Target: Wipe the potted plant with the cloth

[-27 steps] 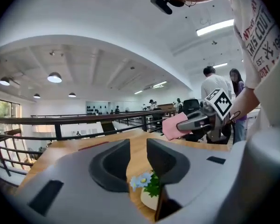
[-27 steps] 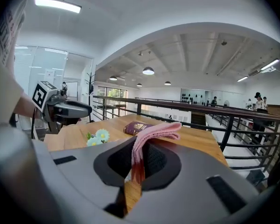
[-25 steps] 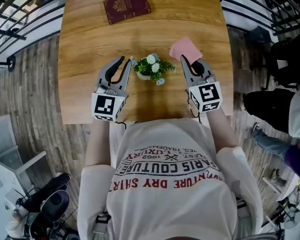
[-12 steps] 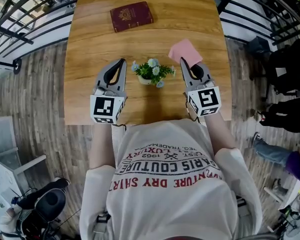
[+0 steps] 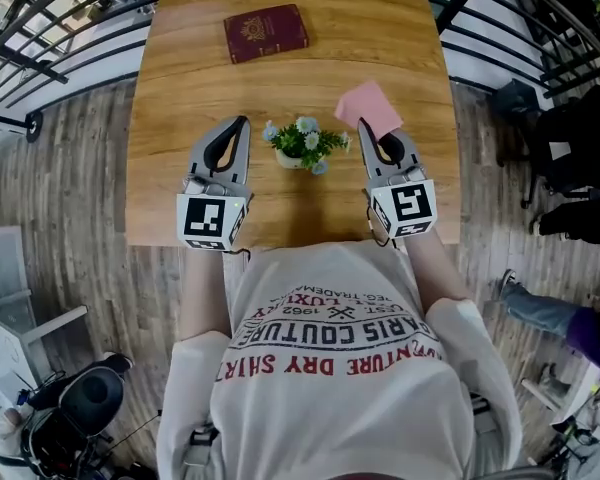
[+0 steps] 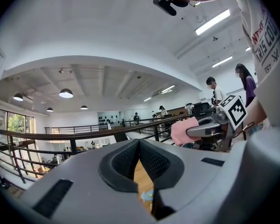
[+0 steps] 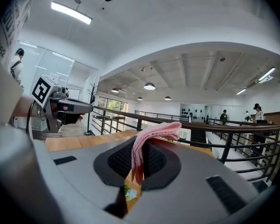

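A small potted plant with white flowers and green leaves stands on the wooden table, between my two grippers. My left gripper hovers just left of it, shut with nothing between its jaws. My right gripper hovers just right of the plant, shut on a folded pink cloth that sticks out past its tips. In the right gripper view the pink cloth is pinched between the pads, and flowers show below. The left gripper view shows touching pads and the other gripper holding the cloth.
A dark red booklet lies at the far side of the table. Black railings run along both sides of the table, above a wood-plank floor. People stand farther off in the hall.
The left gripper's jaws have closed from slightly apart. Both grippers have risen a little beside the plant. The cloth stays in the right gripper.
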A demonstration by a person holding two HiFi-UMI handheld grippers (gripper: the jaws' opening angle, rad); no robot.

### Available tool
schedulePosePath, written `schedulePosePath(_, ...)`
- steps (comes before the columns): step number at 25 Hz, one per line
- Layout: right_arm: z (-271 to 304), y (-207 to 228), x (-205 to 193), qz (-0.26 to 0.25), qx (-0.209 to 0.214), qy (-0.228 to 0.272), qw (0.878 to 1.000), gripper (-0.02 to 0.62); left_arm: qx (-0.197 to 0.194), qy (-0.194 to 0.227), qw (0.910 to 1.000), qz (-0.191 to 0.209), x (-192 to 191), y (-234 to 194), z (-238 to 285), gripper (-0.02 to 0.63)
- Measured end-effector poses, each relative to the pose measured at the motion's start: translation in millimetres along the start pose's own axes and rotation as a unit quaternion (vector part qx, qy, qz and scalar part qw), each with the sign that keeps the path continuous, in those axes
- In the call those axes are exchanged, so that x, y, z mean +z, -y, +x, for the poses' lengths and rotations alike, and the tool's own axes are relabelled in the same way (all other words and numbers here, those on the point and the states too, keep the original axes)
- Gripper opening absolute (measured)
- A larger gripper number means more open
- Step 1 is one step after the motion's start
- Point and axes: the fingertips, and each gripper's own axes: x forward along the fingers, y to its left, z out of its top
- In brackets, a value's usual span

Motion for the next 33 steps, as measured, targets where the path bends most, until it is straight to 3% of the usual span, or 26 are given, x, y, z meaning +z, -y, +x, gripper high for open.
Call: schedulePosePath(33, 2.6, 2.6, -4.5, 0.016, -0.007, -0.003, 1.000, 0.035, 0.011, -0.020, 0.9997, -0.005, -0.4, -5.1, -0.3, 0.016)
